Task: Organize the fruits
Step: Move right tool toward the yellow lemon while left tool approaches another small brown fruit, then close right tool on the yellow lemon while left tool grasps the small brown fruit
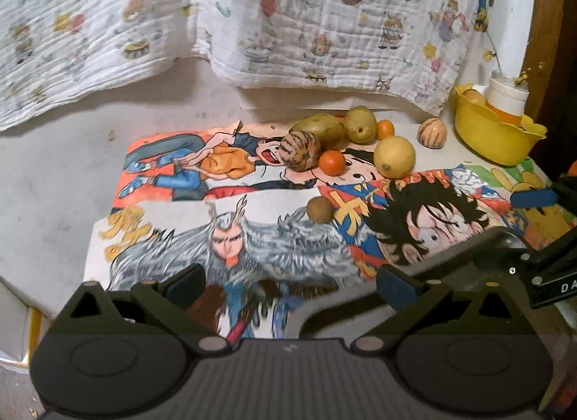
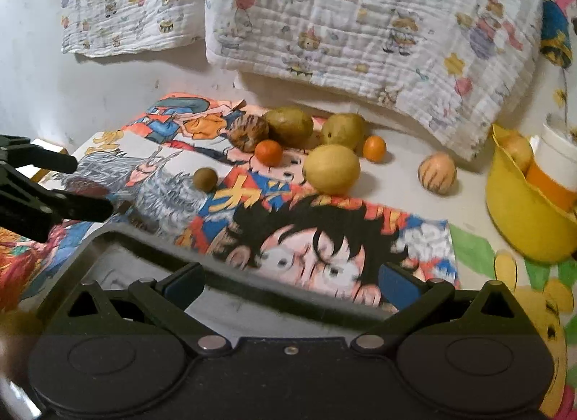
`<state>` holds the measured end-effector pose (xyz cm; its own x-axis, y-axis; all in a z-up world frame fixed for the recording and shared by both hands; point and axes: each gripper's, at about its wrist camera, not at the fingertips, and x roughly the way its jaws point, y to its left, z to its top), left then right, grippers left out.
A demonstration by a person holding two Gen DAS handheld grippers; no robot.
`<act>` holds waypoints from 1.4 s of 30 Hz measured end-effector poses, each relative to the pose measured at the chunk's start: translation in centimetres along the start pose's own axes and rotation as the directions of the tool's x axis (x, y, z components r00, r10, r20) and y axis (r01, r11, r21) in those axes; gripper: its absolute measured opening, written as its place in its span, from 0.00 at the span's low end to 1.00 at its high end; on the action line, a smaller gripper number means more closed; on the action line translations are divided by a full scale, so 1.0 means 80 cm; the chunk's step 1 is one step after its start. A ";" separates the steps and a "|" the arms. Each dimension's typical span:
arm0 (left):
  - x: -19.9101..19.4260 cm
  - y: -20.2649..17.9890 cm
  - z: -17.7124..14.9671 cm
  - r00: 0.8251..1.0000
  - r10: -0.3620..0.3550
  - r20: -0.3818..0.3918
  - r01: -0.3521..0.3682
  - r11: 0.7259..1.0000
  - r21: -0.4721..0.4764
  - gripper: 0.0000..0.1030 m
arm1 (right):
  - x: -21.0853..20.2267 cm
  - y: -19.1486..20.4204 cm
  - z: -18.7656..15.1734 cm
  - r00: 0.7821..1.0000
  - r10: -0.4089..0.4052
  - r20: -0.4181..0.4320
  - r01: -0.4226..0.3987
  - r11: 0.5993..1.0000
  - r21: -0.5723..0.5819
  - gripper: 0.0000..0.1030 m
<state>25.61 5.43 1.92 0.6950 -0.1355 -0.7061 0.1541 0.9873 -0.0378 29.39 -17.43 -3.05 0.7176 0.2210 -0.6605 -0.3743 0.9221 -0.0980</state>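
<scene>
Several fruits lie on cartoon posters: a yellow lemon [image 1: 394, 156] [image 2: 331, 168], two small oranges [image 1: 332, 162] [image 2: 268, 153], a striped brown fruit [image 1: 300, 150] [image 2: 247, 132], two green-brown fruits [image 1: 319, 127] [image 2: 289, 125], a small kiwi [image 1: 319, 209] [image 2: 205, 179] and a striped pale fruit [image 1: 432, 133] [image 2: 436, 174]. A yellow bowl [image 1: 494, 140] [image 2: 519, 218] at the right holds a fruit and a white-orange jar. My left gripper [image 1: 290, 284] is open and empty, short of the fruits. My right gripper [image 2: 290, 284] is open and empty above a grey tray [image 2: 223, 286].
A printed white cloth [image 1: 324, 23] hangs behind the fruits. The left gripper shows at the left edge of the right wrist view [image 2: 54, 185]. The posters [image 1: 216, 210] cover a white table whose left edge drops off.
</scene>
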 end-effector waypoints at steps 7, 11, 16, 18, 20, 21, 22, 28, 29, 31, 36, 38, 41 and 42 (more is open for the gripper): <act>0.050 -0.020 0.022 1.000 0.001 -0.013 0.000 0.999 0.049 1.00 | 0.044 -0.025 0.041 0.999 -0.023 0.029 0.025 0.998 -0.064 0.99; 0.068 -0.031 0.029 1.000 0.002 -0.010 -0.001 0.997 0.080 1.00 | 0.069 -0.036 0.060 0.999 -0.041 0.023 0.042 0.998 -0.051 0.99; 0.086 -0.034 0.034 1.000 0.009 -0.005 -0.009 0.996 0.090 1.00 | 0.097 -0.043 0.074 0.999 -0.050 0.017 0.051 0.997 -0.058 0.99; 0.092 -0.034 0.035 1.000 0.007 -0.005 -0.006 0.996 0.093 1.00 | 0.105 -0.045 0.078 0.999 -0.035 0.017 0.036 0.998 -0.045 0.99; 0.098 -0.033 0.035 1.000 0.009 -0.003 -0.008 0.996 0.090 1.00 | 0.113 -0.047 0.082 1.000 -0.012 0.022 0.012 0.999 -0.034 0.99; 0.101 -0.032 0.035 1.000 0.008 -0.001 -0.008 0.996 0.083 1.00 | 0.117 -0.048 0.084 1.000 0.001 0.025 0.000 1.000 -0.031 0.99; 0.103 -0.031 0.035 1.000 0.008 0.000 -0.008 0.997 0.076 1.00 | 0.122 -0.049 0.086 1.000 0.012 0.026 -0.011 1.000 -0.028 0.99; 0.114 -0.023 0.035 1.000 0.005 -0.002 -0.005 1.000 0.028 0.97 | 0.149 -0.050 0.092 0.999 0.034 0.030 -0.034 0.999 -0.011 0.89; 0.115 -0.022 0.036 1.000 0.004 -0.002 -0.004 1.000 0.025 0.96 | 0.153 -0.050 0.093 0.999 0.035 0.028 -0.035 0.999 -0.006 0.87; 0.117 -0.021 0.036 1.000 0.001 -0.002 -0.001 1.000 0.021 0.93 | 0.159 -0.049 0.093 0.999 0.037 0.027 -0.037 0.999 -0.004 0.86; 0.123 -0.021 0.037 1.000 -0.009 -0.006 0.009 1.000 0.017 0.85 | 0.171 -0.047 0.090 0.999 0.028 0.017 -0.027 1.000 -0.006 0.80; 0.125 -0.022 0.037 1.000 -0.009 -0.008 0.010 1.000 0.021 0.80 | 0.174 -0.047 0.089 1.000 0.021 0.019 -0.021 1.000 -0.005 0.77; 0.127 -0.025 0.037 1.000 -0.009 -0.002 0.009 0.999 0.031 0.75 | 0.178 -0.049 0.089 1.000 0.012 0.024 -0.012 1.000 0.007 0.72; 0.127 -0.025 0.038 1.000 -0.011 0.000 0.011 0.999 0.031 0.74 | 0.179 -0.050 0.089 1.000 0.010 0.024 -0.010 1.000 0.011 0.71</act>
<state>34.50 1.85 -3.06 0.6930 -0.1461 -0.7059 0.1835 0.9828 -0.0232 45.38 -15.65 -6.81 0.7280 0.2379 -0.6430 -0.3753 0.9231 -0.0834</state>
